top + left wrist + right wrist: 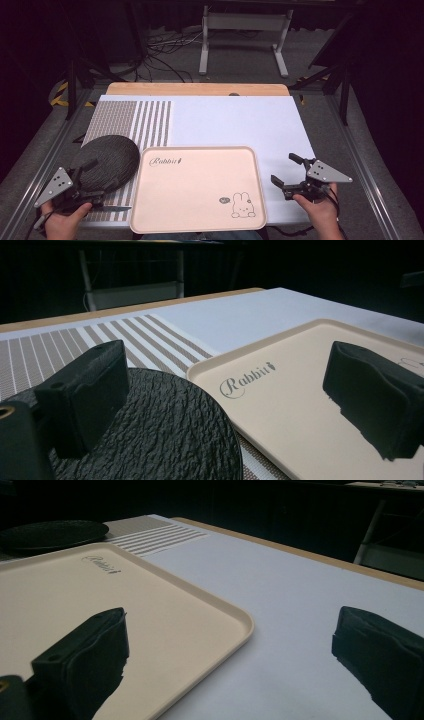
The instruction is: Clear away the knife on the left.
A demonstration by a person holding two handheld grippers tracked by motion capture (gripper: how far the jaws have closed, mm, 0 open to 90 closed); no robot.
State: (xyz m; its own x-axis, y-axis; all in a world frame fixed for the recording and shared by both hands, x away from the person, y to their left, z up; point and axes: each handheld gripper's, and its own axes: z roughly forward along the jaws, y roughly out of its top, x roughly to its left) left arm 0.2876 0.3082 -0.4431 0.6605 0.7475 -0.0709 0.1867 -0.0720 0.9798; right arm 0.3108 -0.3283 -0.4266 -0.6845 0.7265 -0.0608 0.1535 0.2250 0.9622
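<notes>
Dark room behind the counter [197, 89]; grey floor, cables and a white stand [245, 35] past its far edge. Counter carries a white sheet [235, 122] with a striped mat [145, 122] on its left part.

Landmark: tray [200, 220], beige, rounded rim, "Rabbit" script at its far left corner, rabbit drawing at its near right corner. It sits at the near edge of the counter, centred, lying flat, nothing on it.

Plate [107, 160]: black, round, textured, just left of the tray on the striped mat, its rim close to the tray's left rim; cannot tell if they touch. In the left gripper view the plate [165, 440] lies right under the jaws, with the tray [280, 405] beside it.

Left gripper [92, 177]: left of the tray, over the plate's near side, held by the left hand [65, 220]. Jaws wide apart, nothing between them; one sits over the plate, the other over the tray's left part. Contact with the plate cannot be told.

Right gripper [290, 170]: right of the tray, over the white sheet, held by the right hand [320, 210]. Jaws wide apart, holding nothing; in the right gripper view one jaw is over the tray's [235, 617] corner, the other over bare sheet.

Nothing stands between either gripper and the tray.
</notes>
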